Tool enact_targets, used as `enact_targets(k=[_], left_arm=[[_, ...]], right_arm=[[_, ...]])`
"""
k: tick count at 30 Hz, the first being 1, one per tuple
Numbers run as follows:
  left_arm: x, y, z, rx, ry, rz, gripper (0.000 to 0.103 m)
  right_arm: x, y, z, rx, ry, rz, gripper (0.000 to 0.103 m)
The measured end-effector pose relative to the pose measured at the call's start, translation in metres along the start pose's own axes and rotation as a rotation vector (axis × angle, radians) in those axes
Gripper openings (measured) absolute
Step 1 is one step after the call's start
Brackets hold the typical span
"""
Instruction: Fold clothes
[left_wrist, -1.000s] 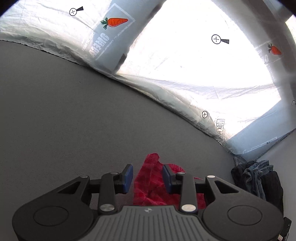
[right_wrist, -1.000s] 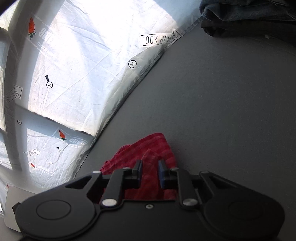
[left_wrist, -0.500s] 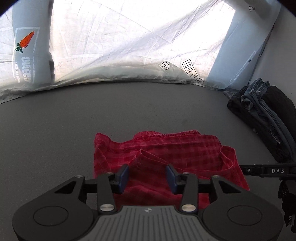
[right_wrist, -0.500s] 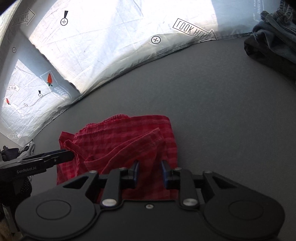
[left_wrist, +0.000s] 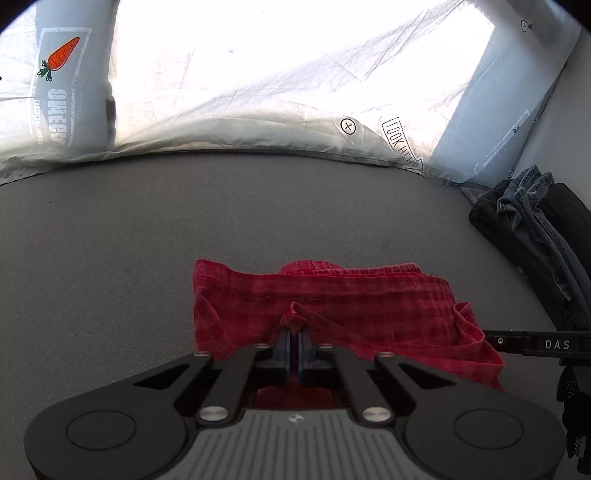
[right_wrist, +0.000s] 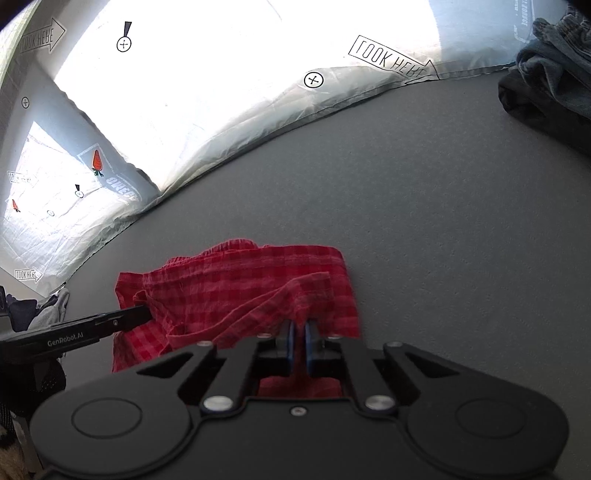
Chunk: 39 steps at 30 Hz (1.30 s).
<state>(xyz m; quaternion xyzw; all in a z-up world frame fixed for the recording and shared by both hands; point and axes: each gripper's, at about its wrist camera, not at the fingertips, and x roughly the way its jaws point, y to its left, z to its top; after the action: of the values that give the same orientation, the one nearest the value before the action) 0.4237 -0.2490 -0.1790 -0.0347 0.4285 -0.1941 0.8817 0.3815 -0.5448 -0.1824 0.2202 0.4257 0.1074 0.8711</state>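
A red checked garment (left_wrist: 332, 299) lies rumpled on the grey table (left_wrist: 147, 240). My left gripper (left_wrist: 294, 338) is shut on a raised fold at its near edge. In the right wrist view the same red garment (right_wrist: 236, 291) shows, and my right gripper (right_wrist: 297, 328) is shut on its near right edge. The right gripper's finger (left_wrist: 535, 343) reaches in at the garment's right edge in the left wrist view. The left gripper's finger (right_wrist: 92, 326) touches the garment's left edge in the right wrist view.
A pile of dark and denim clothes (left_wrist: 535, 240) lies at the table's right end, also in the right wrist view (right_wrist: 546, 74). A white printed sheet (left_wrist: 258, 92) hangs behind the table's far edge. More clothes (right_wrist: 37, 310) lie at the left.
Both grippers have closed on the red garment's near edge. The left jaws were wide apart half a second ago and are now pinched on a fold. The garment has spread wider.
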Motion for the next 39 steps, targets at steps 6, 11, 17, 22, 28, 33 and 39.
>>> enact_targets(k=[6, 11, 17, 22, 28, 33, 39], left_arm=[[-0.036, 0.035, 0.009, -0.285, -0.142, -0.009, 0.002], [-0.033, 0.067, 0.007, -0.429, -0.148, 0.082, 0.003], [-0.037, 0.071, 0.000, -0.408, -0.109, 0.116, 0.044], [-0.038, 0.064, -0.010, -0.337, -0.052, 0.062, 0.074], [-0.016, 0.040, -0.017, -0.209, 0.022, 0.067, 0.075], [0.007, 0.014, -0.013, -0.083, 0.048, 0.031, 0.075], [0.030, -0.005, -0.009, -0.019, 0.063, 0.013, 0.076]], right_arm=[[-0.019, -0.014, 0.003, 0.080, -0.088, 0.025, 0.003], [-0.019, -0.026, 0.004, 0.154, -0.111, 0.003, 0.006], [-0.020, -0.020, 0.004, 0.113, -0.079, -0.034, 0.039], [-0.010, -0.006, -0.002, 0.013, -0.022, -0.048, 0.051], [0.005, 0.018, -0.006, -0.115, 0.015, -0.034, 0.061], [0.022, 0.037, -0.005, -0.226, 0.034, -0.026, 0.066], [0.043, 0.042, -0.003, -0.249, 0.052, -0.023, 0.068]])
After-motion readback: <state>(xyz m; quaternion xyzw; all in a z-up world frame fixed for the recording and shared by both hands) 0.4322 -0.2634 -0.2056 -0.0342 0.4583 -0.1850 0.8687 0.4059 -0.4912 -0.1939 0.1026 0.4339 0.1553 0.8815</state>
